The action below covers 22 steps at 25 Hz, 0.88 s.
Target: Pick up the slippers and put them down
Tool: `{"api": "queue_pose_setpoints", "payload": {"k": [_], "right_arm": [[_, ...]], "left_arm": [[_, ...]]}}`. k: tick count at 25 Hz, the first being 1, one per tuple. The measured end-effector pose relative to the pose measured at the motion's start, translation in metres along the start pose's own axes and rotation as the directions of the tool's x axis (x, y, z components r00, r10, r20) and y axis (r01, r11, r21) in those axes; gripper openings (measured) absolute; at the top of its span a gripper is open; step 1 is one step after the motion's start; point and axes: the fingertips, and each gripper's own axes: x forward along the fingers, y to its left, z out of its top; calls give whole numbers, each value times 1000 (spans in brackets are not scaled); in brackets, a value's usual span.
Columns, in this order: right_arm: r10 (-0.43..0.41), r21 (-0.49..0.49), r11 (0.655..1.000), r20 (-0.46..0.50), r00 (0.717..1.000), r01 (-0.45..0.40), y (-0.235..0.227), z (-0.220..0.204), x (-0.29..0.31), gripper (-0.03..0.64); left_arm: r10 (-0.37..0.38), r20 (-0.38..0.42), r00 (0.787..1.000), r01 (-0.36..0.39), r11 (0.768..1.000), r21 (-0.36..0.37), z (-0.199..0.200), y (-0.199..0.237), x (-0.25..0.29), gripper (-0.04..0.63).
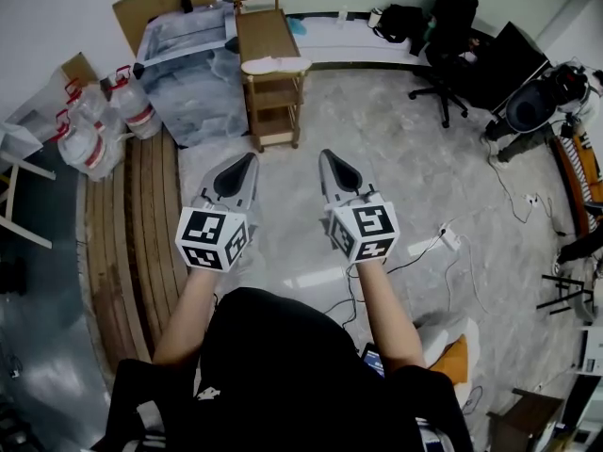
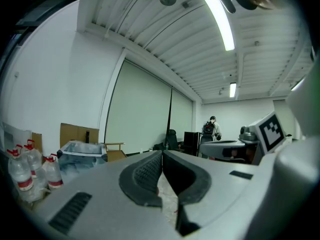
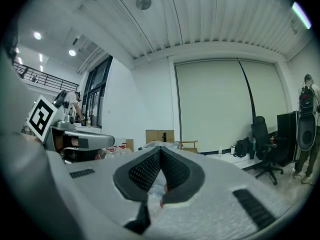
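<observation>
- Fingers of the left gripper (image 1: 251,160) are pressing together, gripping nothing.
- Right gripper (image 1: 326,156) is pressing its fingers together, empty too.
- White slipper (image 1: 275,65) is lying on the wooden stand (image 1: 265,29).

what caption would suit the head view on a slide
Left gripper and right gripper, both shut, face a wooden stand holding a white slipper
</observation>
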Motion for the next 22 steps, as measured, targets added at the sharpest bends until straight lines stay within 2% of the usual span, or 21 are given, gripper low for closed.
{"api": "queue_pose_setpoints", "payload": {"k": [10,22], "right_arm": [[1,-21,1000,-45,999,-2,-25,9,98,-11],[-34,-18,999,-88,996,33,-36,15,230,-11]], "left_arm": [[-13,3,1000,13,998,-55,14,71,76,6],[-69,-46,997,66,996,-64,20,180,158,6]]}}
